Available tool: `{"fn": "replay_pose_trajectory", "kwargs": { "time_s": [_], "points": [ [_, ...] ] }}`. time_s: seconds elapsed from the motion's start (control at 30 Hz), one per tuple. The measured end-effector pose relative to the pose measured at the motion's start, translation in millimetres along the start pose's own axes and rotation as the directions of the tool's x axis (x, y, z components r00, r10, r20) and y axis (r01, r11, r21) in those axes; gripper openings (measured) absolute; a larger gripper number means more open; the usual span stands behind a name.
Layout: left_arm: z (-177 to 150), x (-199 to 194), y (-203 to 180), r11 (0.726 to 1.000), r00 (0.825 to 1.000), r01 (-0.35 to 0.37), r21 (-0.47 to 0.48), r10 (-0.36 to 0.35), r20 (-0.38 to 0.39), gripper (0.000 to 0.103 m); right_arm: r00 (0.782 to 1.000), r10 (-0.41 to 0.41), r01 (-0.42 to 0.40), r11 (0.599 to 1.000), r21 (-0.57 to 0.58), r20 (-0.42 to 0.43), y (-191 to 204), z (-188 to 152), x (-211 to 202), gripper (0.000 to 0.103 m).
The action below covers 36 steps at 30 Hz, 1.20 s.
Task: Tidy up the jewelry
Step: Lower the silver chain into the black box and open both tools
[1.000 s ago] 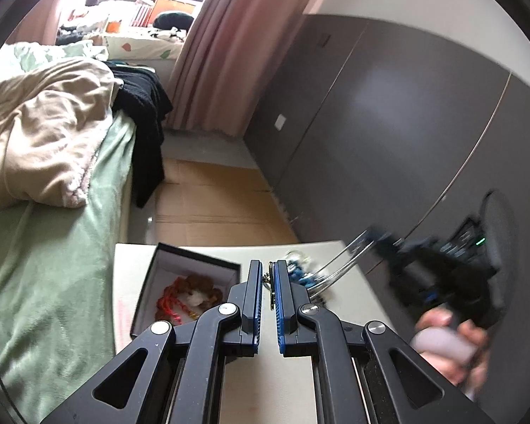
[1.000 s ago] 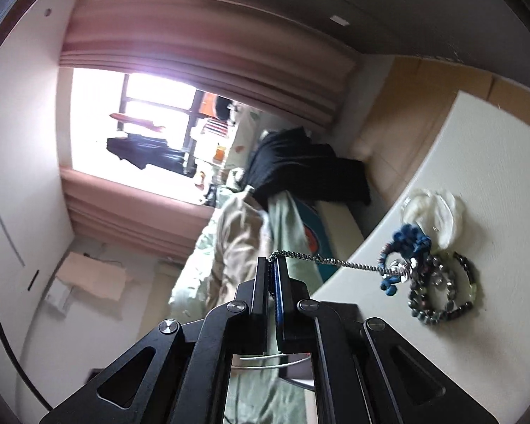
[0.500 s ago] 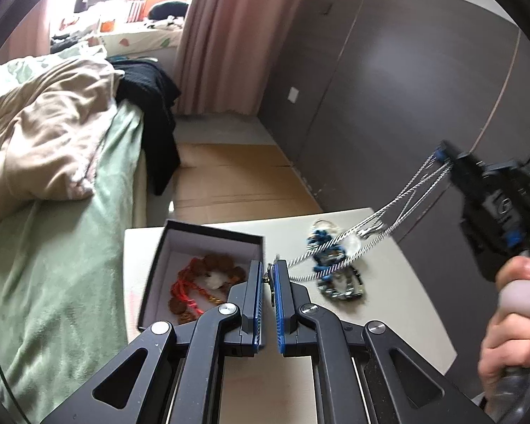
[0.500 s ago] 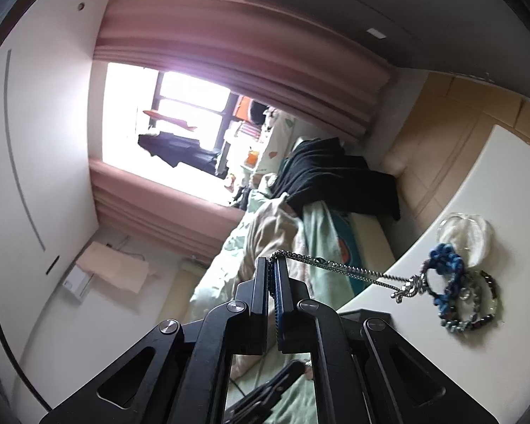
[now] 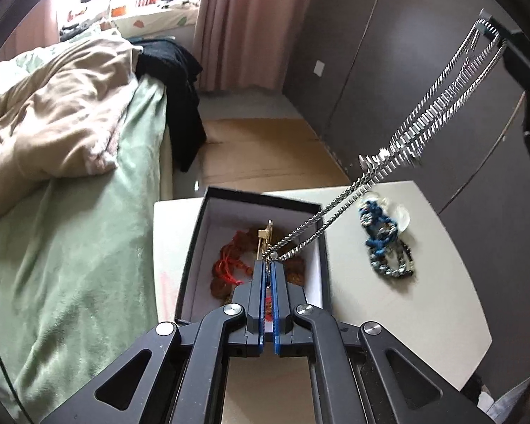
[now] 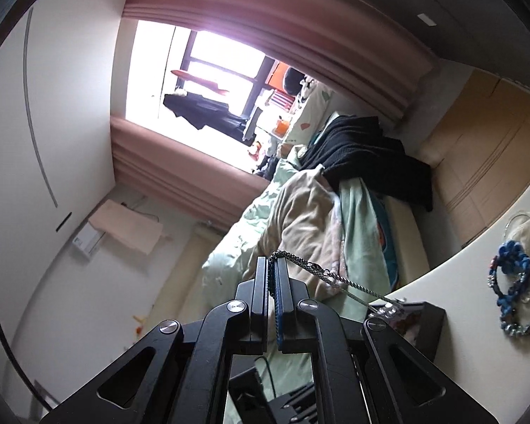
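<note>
We hold a silver link-chain necklace (image 5: 438,120) stretched in the air between both grippers, its strands running from upper right down over the open black cardboard box with a white lining (image 5: 319,243). Our left gripper (image 5: 268,268) has its blue-padded fingers pressed together on the lower end of the chain, just above the box interior, where a red cord bracelet with brown beads (image 5: 229,265) lies with a small gold piece beside it. Our right gripper (image 6: 272,265) pinches the other end — fingers closed on the links, held high off the table. On the white tabletop (image 5: 424,300), right of the box and apart from it, sits a heap of blue and dark beaded bracelets (image 5: 385,243) against a pale translucent piece. Beyond the table lies a bed with a green sheet (image 5: 70,247) and a beige quilt.
</note>
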<state>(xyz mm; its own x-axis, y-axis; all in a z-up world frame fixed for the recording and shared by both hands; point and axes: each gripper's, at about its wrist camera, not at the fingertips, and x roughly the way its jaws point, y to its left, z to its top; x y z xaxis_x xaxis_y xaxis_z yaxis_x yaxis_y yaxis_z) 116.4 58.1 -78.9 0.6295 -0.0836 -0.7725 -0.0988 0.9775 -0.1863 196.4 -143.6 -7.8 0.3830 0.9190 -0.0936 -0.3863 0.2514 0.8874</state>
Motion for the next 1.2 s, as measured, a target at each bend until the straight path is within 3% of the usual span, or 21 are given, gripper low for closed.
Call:
{"fn": "replay_pose_trajectory", "kwargs": {
  "time_s": [0.13, 0.6, 0.7, 0.93, 0.97, 1.03, 1.1, 1.2],
  "points": [
    [0, 1, 8, 0.999, 1.000, -0.029, -0.020, 0.029, 0.001, 0.002, 1.000, 0.002, -0.002, 1.000, -0.002, -0.018, 1, -4, 5, 0.005],
    [4, 4, 24, 0.985, 0.999, 0.032, -0.171, -0.030, 0.012, 0.002, 1.000, 0.028, -0.028, 1.000, -0.008, 0.014, 15, -1, -13, 0.005],
    [6, 4, 22, 0.985, 1.000, 0.027, -0.168, -0.025, 0.012, 0.002, 0.999, 0.034, -0.033, 0.999, -0.019, 0.016, 15, -1, -13, 0.005],
    [12, -5, 39, 0.954, 0.995, 0.096, -0.285, -0.100, -0.001, 0.004, 1.000, 0.015, -0.015, 1.000, -0.012, -0.018, 11, -8, -1, 0.005],
    [12, -8, 40, 0.950, 0.994, 0.108, -0.294, -0.111, 0.005, 0.008, 1.000, 0.013, -0.013, 1.000, -0.011, -0.025, 10, -9, 1, 0.005],
    [13, -16, 45, 0.940, 0.991, 0.134, -0.313, -0.129, 0.036, 0.026, 0.999, 0.006, -0.006, 1.000, -0.014, -0.036, 10, -11, 5, 0.005],
    [14, -24, 47, 0.935, 0.990, 0.140, -0.325, -0.124, 0.070, 0.065, 0.999, 0.006, -0.007, 1.000, -0.020, -0.046, 12, -13, 8, 0.005],
    [15, -35, 51, 0.932, 0.987, 0.145, -0.333, -0.114, 0.112, 0.071, 0.998, 0.006, -0.007, 1.000, -0.029, -0.055, 15, -16, 11, 0.005]
  ]
}}
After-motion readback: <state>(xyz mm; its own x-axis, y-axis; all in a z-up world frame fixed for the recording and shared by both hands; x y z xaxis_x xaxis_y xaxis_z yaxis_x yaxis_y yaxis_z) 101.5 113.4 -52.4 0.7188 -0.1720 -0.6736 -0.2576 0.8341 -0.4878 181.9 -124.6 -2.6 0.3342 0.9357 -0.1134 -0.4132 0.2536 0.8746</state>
